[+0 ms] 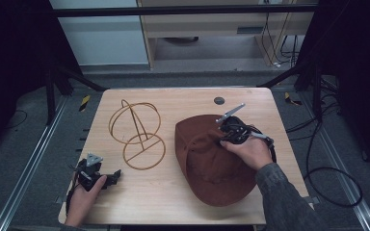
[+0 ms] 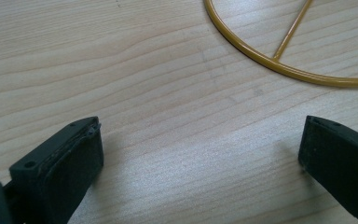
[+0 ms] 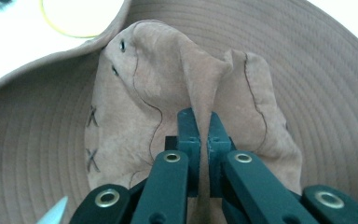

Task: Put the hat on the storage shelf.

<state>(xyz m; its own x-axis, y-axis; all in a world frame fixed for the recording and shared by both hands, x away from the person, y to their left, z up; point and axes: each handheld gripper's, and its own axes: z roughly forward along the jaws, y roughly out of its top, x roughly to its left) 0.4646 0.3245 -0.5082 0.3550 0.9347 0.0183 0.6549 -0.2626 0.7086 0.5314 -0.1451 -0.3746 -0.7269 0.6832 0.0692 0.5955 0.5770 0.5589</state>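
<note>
The right gripper is clamped on a fold of the brown hat. At seven o'clock, the left gripper is held low, jaws apart.

Wire stand is running off the left gripper view's top and right edges; hat brim is overflowing the right gripper view's edges.

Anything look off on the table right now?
Only the brown hat: its crown is crumpled into a fold, pinched by the right gripper. The wire hat stand stands upright and bare; the left gripper rests open.
</note>
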